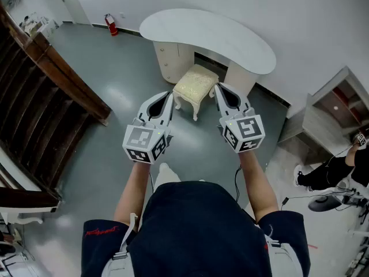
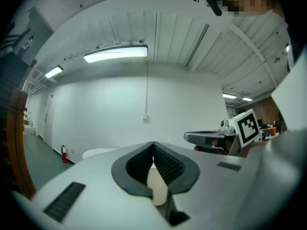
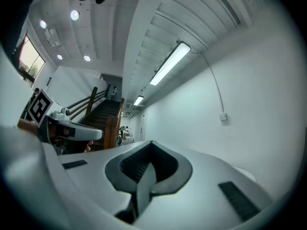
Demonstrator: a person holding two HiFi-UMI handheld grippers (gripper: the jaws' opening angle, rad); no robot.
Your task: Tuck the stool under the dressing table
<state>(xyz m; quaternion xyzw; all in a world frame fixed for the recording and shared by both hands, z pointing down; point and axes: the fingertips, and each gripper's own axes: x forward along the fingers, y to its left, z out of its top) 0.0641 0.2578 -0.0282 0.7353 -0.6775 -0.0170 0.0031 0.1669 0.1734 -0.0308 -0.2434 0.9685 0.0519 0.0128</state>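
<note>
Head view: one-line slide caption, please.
Shut, empty left gripper and right gripper point toward the cream stool in front of the white dressing table.

— What stands on the grey floor point(image 1: 118, 105)?
— A white table point(image 1: 207, 39) by the wall, a cream stool point(image 1: 195, 85) just in front of it, and a red fire extinguisher point(image 1: 110, 25) far off.

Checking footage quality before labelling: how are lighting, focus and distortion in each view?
Head view: even light, stool and dressing table sharp, sheen on the floor. Left gripper view: heavy fisheye, dark corners, bright ceiling lamp. Right gripper view: same fisheye, glaring lamp strip.
</note>
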